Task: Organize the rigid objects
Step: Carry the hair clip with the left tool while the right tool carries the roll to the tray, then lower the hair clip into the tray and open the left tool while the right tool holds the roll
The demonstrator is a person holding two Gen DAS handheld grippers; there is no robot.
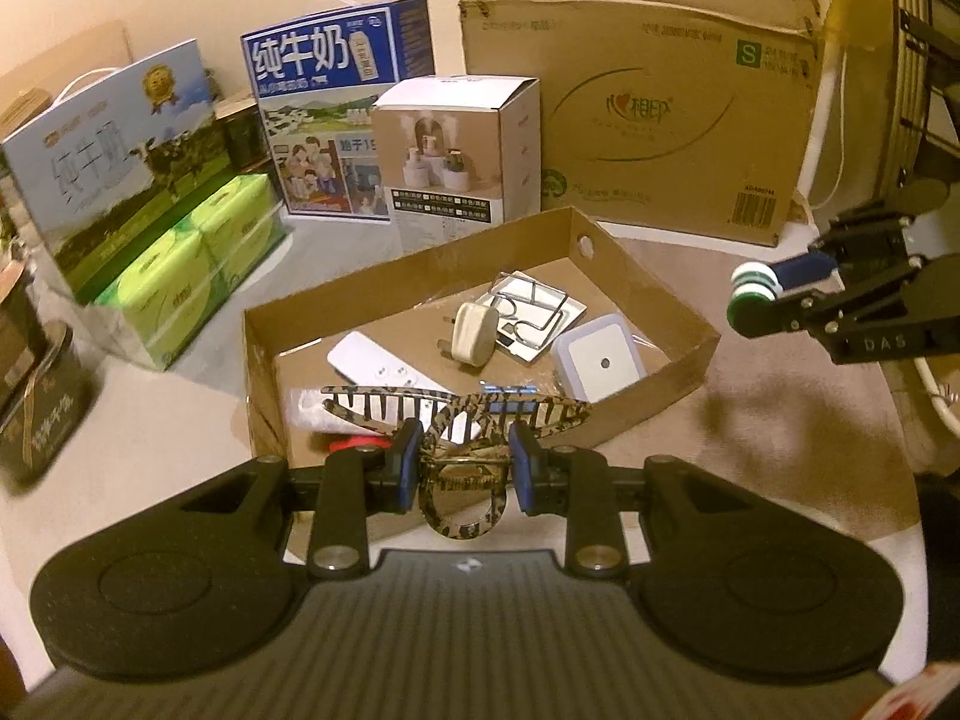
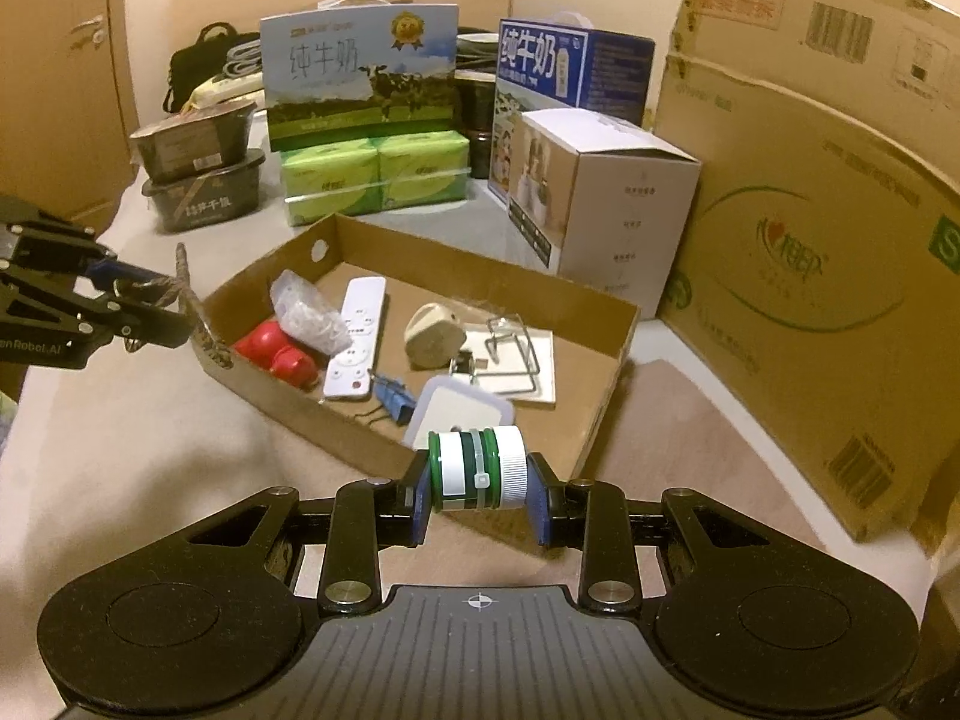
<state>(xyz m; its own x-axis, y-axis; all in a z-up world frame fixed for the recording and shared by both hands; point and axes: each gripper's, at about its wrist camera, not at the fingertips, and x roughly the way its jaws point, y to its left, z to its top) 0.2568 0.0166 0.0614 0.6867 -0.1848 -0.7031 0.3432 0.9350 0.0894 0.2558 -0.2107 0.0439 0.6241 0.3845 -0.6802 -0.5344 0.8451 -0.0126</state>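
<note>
My left gripper [image 1: 462,471] is shut on a leopard-print hair claw clip [image 1: 456,414], held just over the near rim of a shallow cardboard tray [image 1: 654,384]. My right gripper [image 2: 480,495] is shut on a small green-and-white cylinder [image 2: 477,468] lying sideways between the pads, above the tray's near corner [image 2: 600,420]. Inside the tray lie a white remote [image 2: 354,345], a beige plug adapter [image 2: 435,336], a wire holder on a white plate [image 2: 516,360], a white square night light [image 2: 459,414], red pieces [image 2: 276,351], a blue clip [image 2: 393,396] and a bag of small clear bits [image 2: 306,312].
Behind the tray stand two milk cartons [image 2: 360,75], green tissue packs [image 2: 375,180], a white product box [image 2: 606,198] and dark food bowls [image 2: 198,180]. A large cardboard box [image 2: 810,276] walls the right side. The surface is a pale cloth [image 2: 150,438].
</note>
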